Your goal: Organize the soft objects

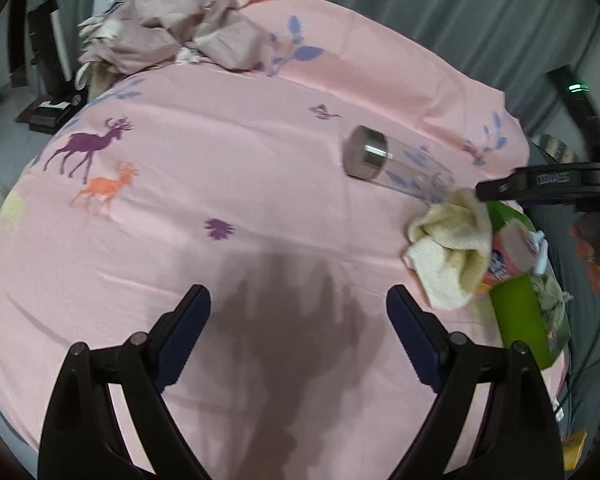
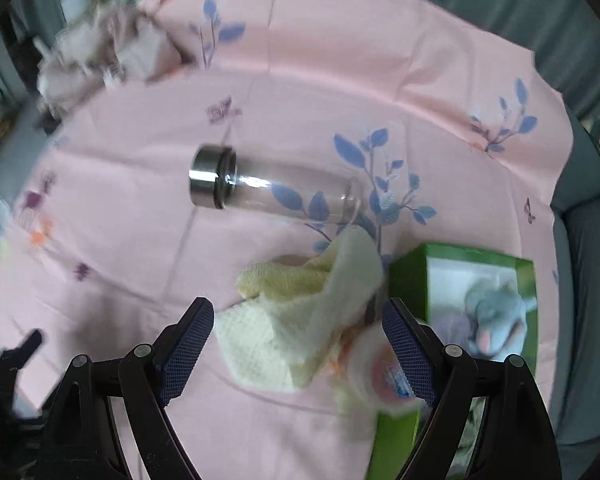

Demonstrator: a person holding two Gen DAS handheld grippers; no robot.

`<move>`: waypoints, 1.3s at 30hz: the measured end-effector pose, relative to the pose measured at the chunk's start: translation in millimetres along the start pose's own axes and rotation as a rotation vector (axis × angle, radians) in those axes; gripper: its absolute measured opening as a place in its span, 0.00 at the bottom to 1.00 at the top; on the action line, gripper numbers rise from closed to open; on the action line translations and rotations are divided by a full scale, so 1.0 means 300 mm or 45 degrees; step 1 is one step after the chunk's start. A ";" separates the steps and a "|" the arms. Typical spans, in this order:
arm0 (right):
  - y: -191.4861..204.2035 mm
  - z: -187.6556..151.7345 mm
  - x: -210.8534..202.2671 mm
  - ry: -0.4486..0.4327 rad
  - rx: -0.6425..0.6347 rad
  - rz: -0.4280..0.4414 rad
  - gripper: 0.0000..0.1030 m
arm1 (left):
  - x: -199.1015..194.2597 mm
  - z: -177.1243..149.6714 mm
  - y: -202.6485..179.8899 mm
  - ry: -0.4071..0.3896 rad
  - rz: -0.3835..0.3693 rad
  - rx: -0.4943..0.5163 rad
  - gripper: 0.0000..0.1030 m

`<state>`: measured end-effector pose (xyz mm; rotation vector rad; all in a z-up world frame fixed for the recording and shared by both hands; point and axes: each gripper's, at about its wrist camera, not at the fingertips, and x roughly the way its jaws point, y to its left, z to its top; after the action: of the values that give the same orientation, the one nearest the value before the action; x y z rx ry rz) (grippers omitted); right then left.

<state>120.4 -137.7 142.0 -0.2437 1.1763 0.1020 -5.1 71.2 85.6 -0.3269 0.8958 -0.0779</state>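
Note:
A cream towel [image 2: 296,320] lies crumpled on the pink sheet, draped against the left edge of a green box [image 2: 410,276]. My right gripper [image 2: 298,344] is open just above it, fingers on either side. The box holds a blue-grey plush toy [image 2: 496,320] and a pink-white soft item [image 2: 384,372]. In the left wrist view the towel [image 1: 452,248] and box [image 1: 520,320] sit at the right, with the right gripper's finger [image 1: 540,182] above them. My left gripper [image 1: 298,336] is open and empty over bare sheet. A heap of mauve cloth [image 1: 172,36] lies at the far left.
A clear bottle with a steel cap [image 2: 260,188] lies on its side behind the towel; it also shows in the left wrist view [image 1: 388,164]. The pink sheet [image 1: 220,184] with deer and leaf prints covers the bed. Grey curtains hang behind.

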 end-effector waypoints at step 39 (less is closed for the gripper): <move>0.316 -0.315 -0.116 -0.271 -0.305 0.120 0.19 | -0.055 0.033 0.105 -0.052 -0.001 -0.155 0.86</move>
<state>2.5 -67.0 127.1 -0.3792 0.9628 0.3447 -9.8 106.9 93.8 -0.4409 0.8617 -0.0172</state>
